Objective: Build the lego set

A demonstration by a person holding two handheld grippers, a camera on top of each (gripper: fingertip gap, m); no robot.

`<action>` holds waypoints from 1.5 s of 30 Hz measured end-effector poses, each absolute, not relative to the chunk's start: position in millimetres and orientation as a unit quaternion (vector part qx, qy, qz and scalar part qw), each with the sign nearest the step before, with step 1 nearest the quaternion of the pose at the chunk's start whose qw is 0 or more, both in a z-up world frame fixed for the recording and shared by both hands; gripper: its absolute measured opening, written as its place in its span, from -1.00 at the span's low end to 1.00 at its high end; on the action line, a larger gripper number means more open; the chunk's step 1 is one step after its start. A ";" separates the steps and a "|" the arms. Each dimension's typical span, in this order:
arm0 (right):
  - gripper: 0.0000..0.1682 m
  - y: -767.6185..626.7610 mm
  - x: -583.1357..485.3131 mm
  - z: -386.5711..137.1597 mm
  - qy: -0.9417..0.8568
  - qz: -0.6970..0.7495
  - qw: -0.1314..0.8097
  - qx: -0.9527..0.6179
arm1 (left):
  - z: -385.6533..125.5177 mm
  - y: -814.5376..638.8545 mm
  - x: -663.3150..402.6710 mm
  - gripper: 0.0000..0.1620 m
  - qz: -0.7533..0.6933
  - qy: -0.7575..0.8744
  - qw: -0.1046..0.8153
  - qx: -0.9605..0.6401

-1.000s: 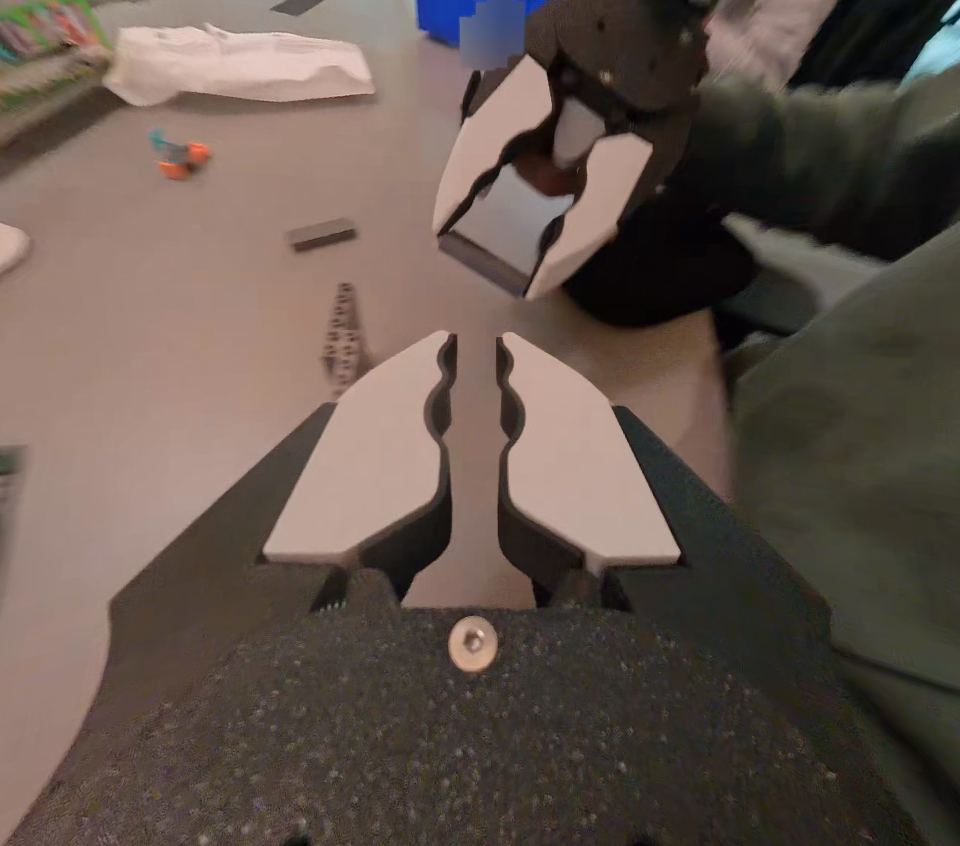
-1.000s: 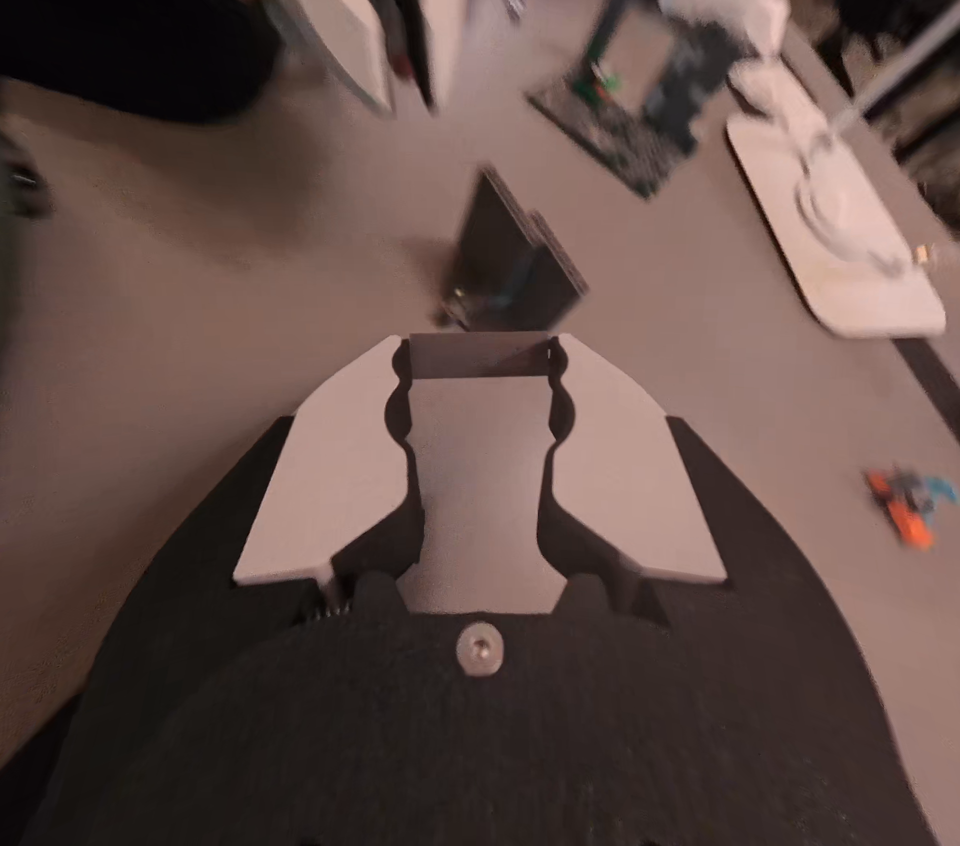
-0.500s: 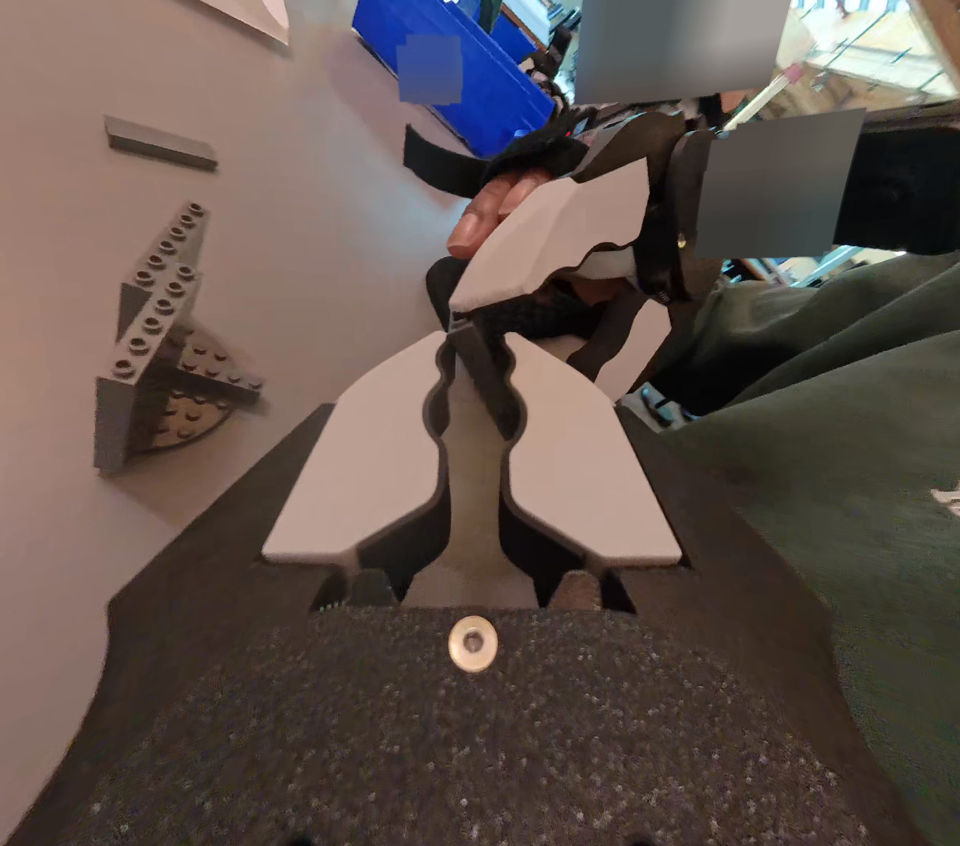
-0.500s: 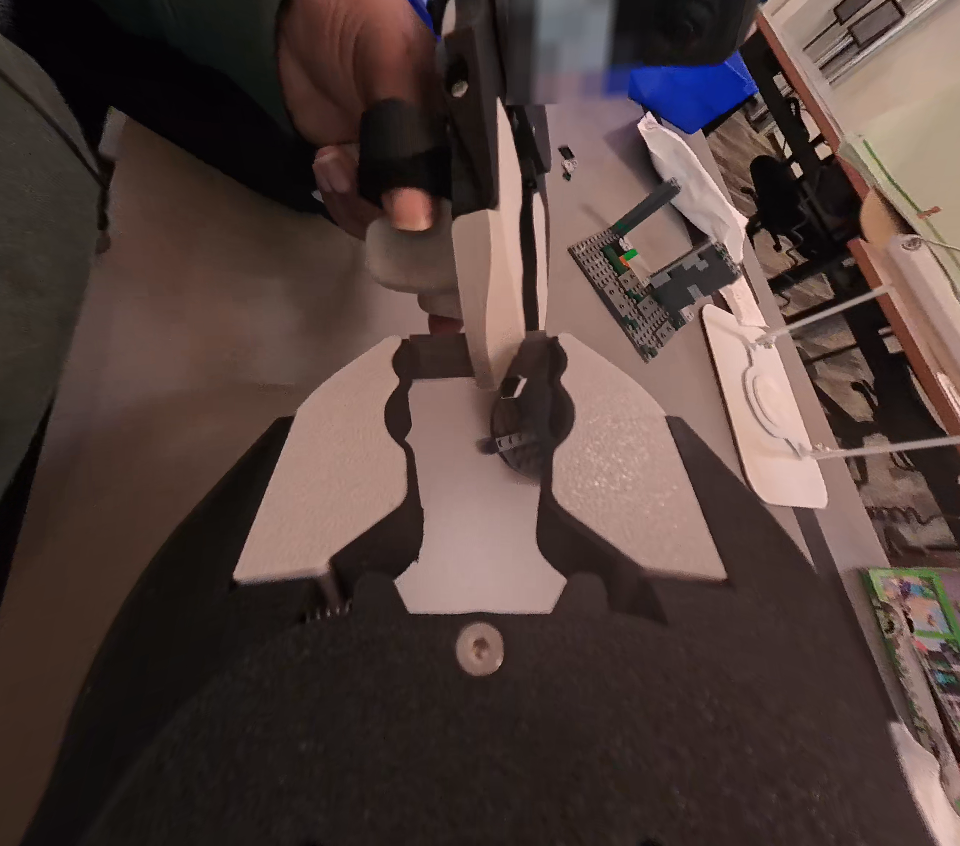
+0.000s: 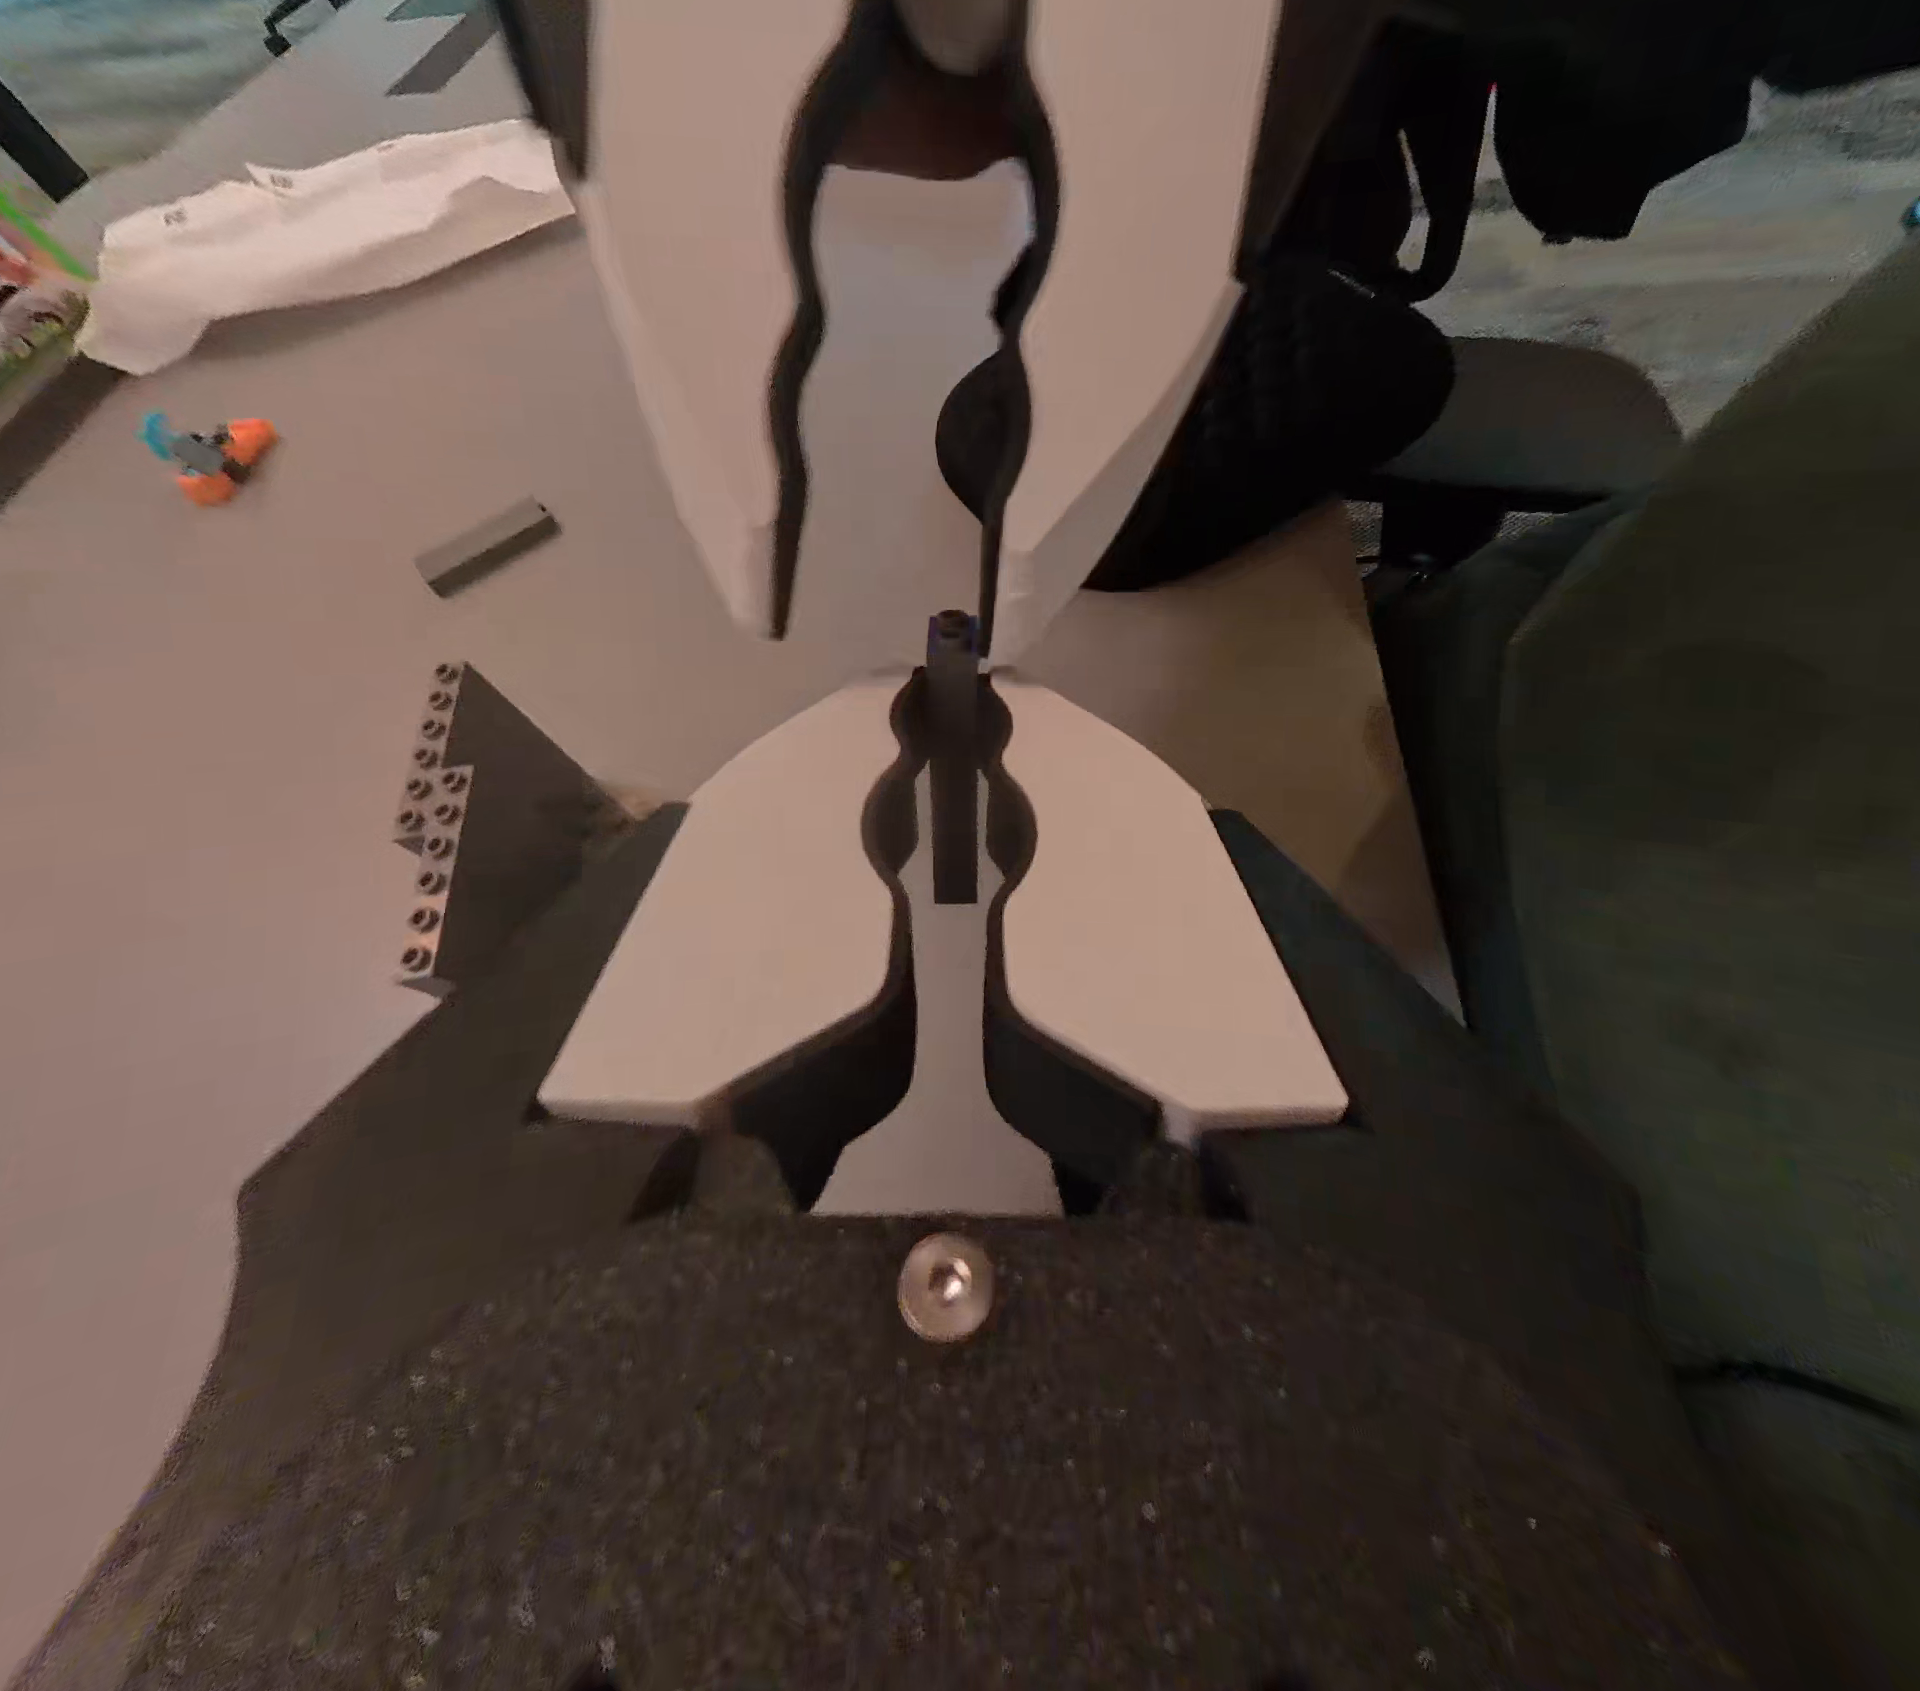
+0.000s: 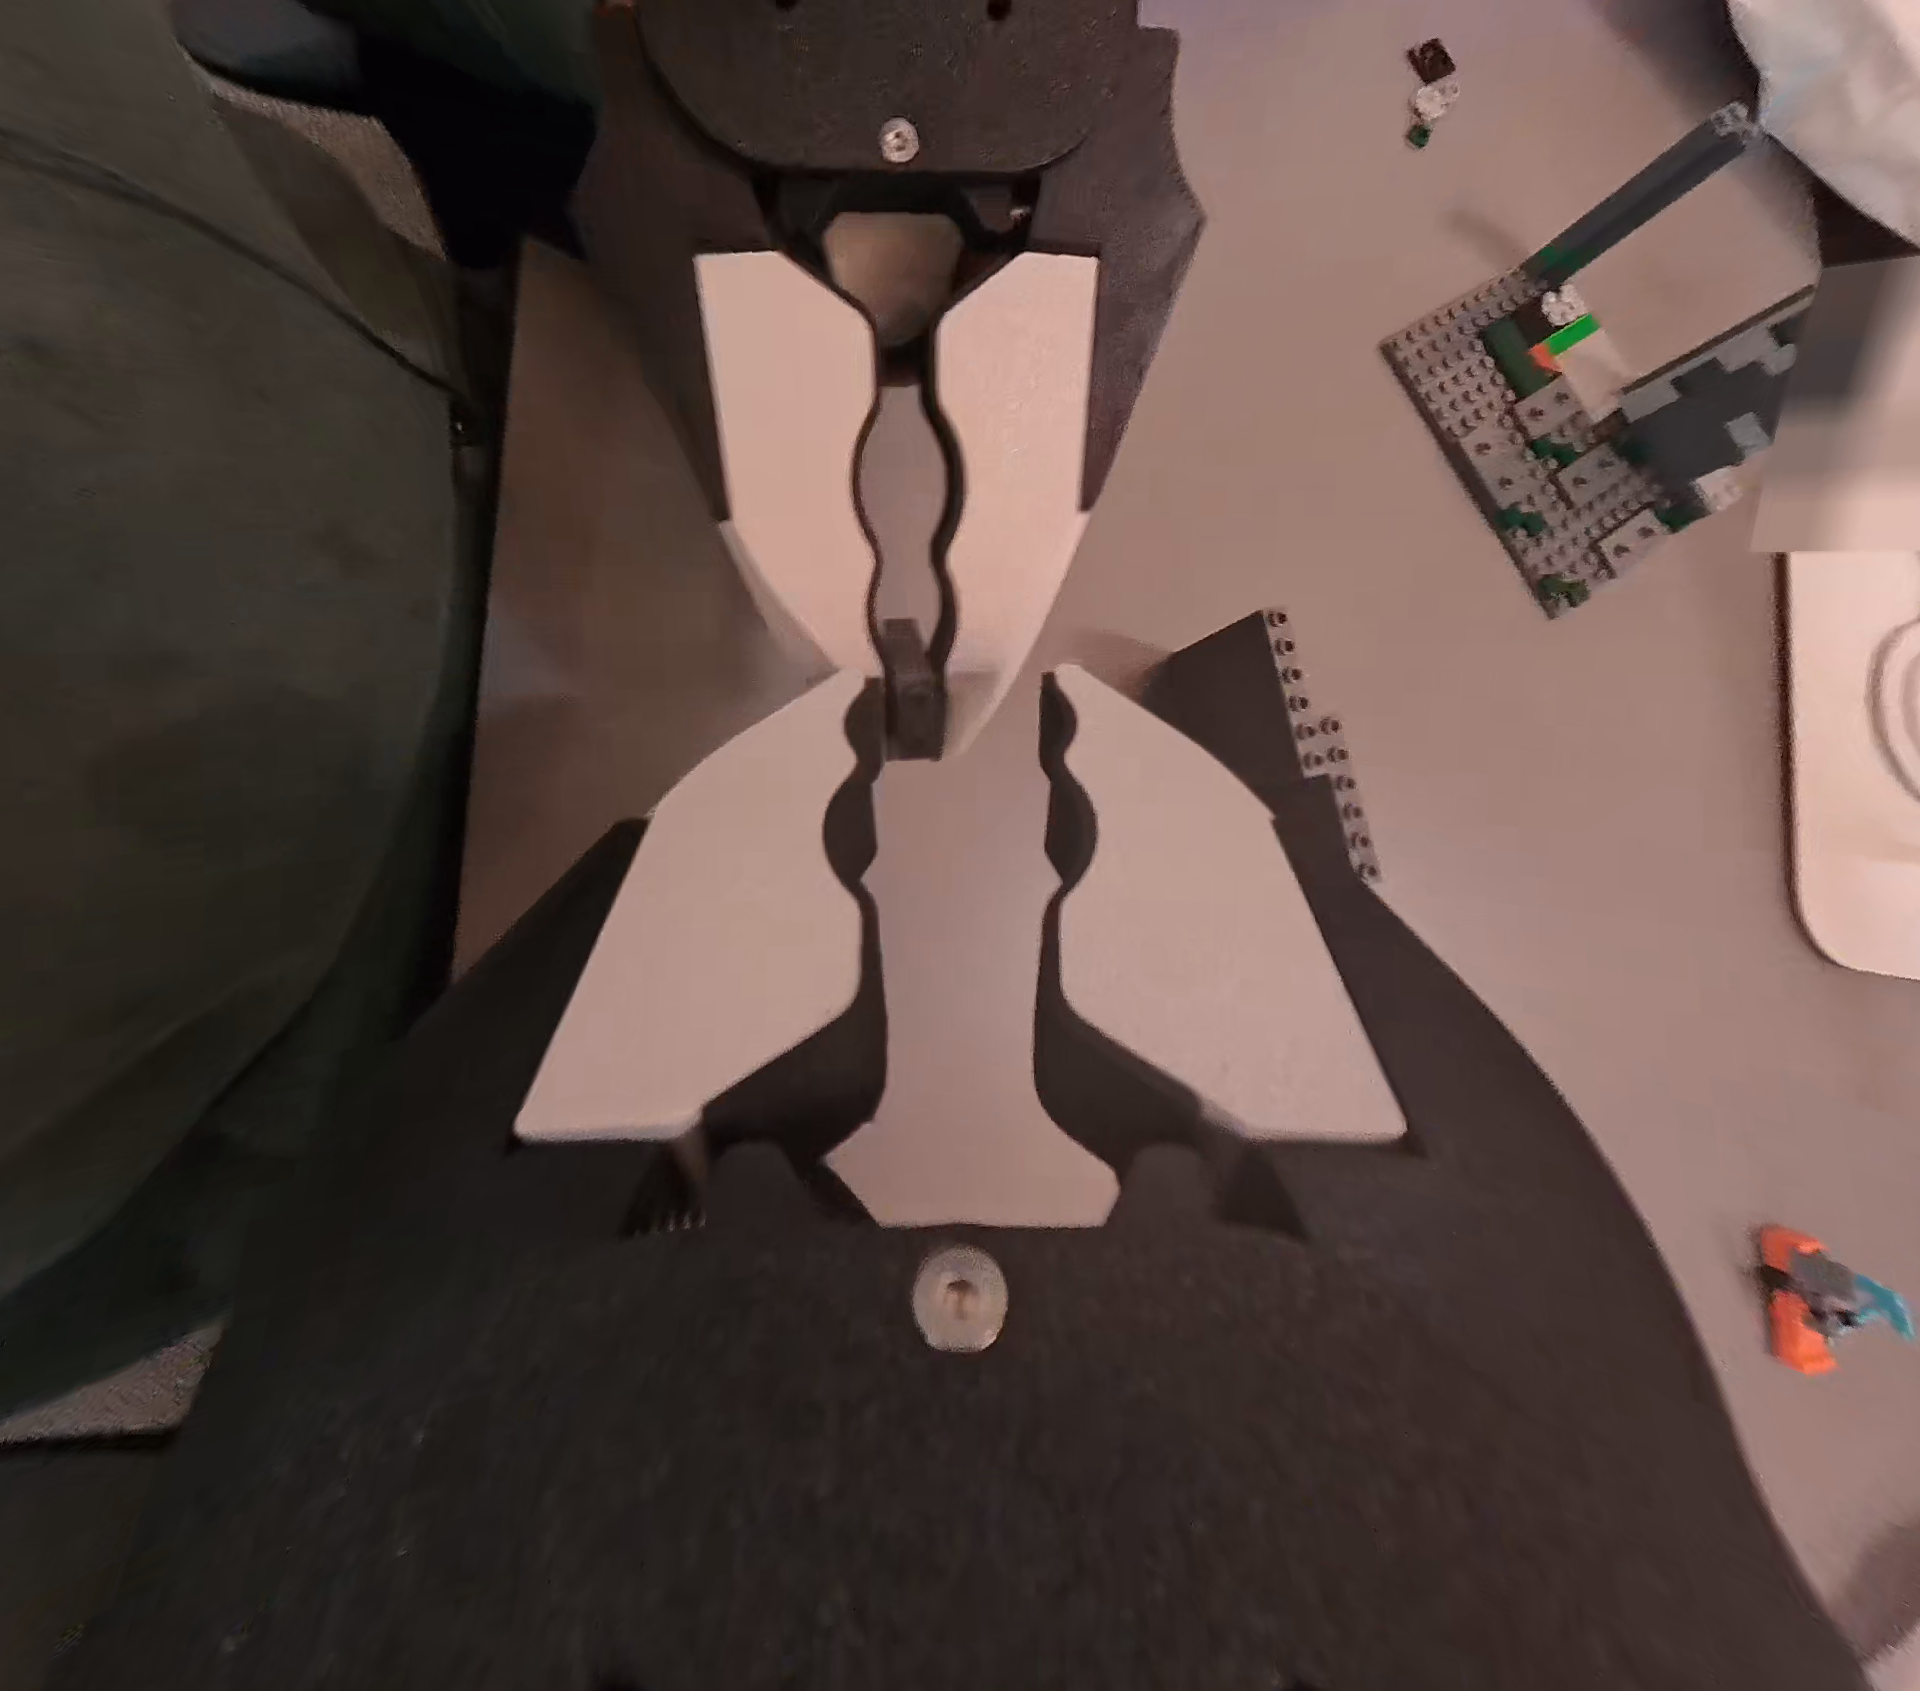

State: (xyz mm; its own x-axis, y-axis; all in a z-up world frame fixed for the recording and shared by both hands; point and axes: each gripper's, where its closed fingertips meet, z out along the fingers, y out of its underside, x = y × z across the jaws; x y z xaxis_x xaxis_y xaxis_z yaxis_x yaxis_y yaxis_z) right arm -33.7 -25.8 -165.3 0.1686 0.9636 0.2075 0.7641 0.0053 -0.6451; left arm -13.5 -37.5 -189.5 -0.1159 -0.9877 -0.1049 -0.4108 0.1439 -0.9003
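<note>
My left gripper (image 5: 951,685) is shut on a thin dark grey lego plate (image 5: 954,810), held edge-on between its fingertips above the table. My right gripper (image 6: 956,691) faces it tip to tip and is open, its fingers on either side of the plate's end (image 6: 912,711). In the right wrist view the left gripper (image 6: 914,654) comes in from above. In the left wrist view the right gripper (image 5: 883,618) hangs open from the top. A dark grey wedge-plate assembly (image 5: 457,820) lies on the table just beside the grippers; it also shows in the right wrist view (image 6: 1299,737).
A partly built grey baseplate model (image 6: 1590,415) lies further off. A loose grey brick (image 5: 486,545), a small orange and teal build (image 5: 208,452), a white bag (image 5: 312,228), a white tray (image 6: 1849,768) and small loose pieces (image 6: 1432,88) lie on the table. A green sleeve (image 6: 208,498) is alongside.
The right gripper carried the dark plate up to the left gripper. The left gripper has shut on the plate and the right gripper has opened off it.
</note>
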 end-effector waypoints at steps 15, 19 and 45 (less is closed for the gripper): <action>-0.92 -33.2 -28.9 -168.6 -0.639 0.161 0.282 -0.697 | -189.1 -29.9 -18.7 -0.83 -0.347 0.643 0.426 -0.534; -0.92 -30.2 -20.1 -162.4 -0.599 0.183 0.263 -0.734 | -190.4 -26.0 -24.4 -0.84 -0.352 0.638 0.420 -0.541; -0.91 -51.2 -17.0 -164.3 -0.819 0.142 0.222 -0.510 | -180.3 -53.8 -24.5 -0.64 -0.510 0.628 0.287 -0.513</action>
